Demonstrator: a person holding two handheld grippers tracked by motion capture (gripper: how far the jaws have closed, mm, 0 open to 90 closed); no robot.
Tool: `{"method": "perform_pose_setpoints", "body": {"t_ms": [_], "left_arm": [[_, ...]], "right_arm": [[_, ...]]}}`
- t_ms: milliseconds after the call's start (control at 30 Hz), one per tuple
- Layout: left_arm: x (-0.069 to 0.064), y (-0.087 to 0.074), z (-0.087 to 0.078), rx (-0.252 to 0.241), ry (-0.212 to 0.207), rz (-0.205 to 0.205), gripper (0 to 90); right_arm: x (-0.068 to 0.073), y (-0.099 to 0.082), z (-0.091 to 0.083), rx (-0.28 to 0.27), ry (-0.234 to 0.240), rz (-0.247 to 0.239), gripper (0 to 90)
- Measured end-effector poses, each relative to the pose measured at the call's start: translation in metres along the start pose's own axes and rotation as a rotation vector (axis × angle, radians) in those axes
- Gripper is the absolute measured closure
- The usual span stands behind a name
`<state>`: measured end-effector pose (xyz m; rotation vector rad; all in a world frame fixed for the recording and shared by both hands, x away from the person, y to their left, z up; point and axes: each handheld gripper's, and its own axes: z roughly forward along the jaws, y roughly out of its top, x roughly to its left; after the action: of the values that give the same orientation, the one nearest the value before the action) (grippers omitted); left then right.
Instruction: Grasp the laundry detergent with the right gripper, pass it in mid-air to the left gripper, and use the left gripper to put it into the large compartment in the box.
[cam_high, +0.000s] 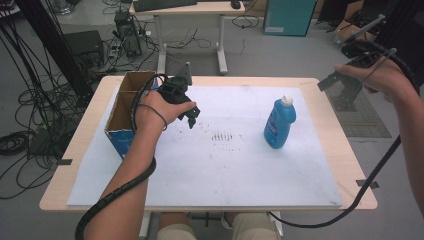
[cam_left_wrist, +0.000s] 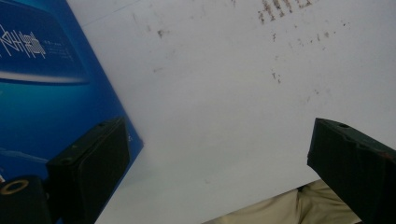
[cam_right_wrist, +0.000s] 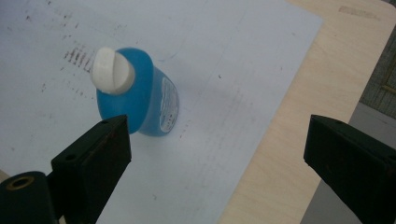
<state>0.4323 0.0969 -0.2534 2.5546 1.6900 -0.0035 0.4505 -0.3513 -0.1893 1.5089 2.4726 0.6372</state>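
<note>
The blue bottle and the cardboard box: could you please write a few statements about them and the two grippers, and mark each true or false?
1. The blue bottle stands upright with its white cap on. True.
2. The right gripper is clamped on the bottle. False: its jaws are open, off to the bottle's right and apart from it.
3. The cardboard box is open at the top. True.
4. The left gripper holds the box. False: its jaws are open beside it.
5. The bottle stands inside the box. False: it stands on the white sheet.

grey floor (cam_high: 280, 45) strewn with cables (cam_high: 20, 140); a second desk (cam_high: 187, 10) stands behind
</note>
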Motion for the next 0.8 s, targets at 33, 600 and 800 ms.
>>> {"method": "perform_pose_setpoints", "body": {"t_ms": [33, 600, 800], "left_arm": [[0.0, 0.0, 0.001, -0.002, -0.003, 0.002, 6.3], [-0.001, -0.002, 0.004, -0.016, -0.01, 0.018, 6.3], [-0.002, -0.004, 0.004, -0.021, -0.009, 0.025, 6.3]], "right_arm": [[0.001, -0.005, 0.002, -0.008, 0.004, -0.005, 6.8], [0.021, -0.079, 0.042, -0.102, 0.06, -0.051, 4.8], [0.025, -0.096, 0.054, -0.144, 0.055, -0.065, 4.5]]}}
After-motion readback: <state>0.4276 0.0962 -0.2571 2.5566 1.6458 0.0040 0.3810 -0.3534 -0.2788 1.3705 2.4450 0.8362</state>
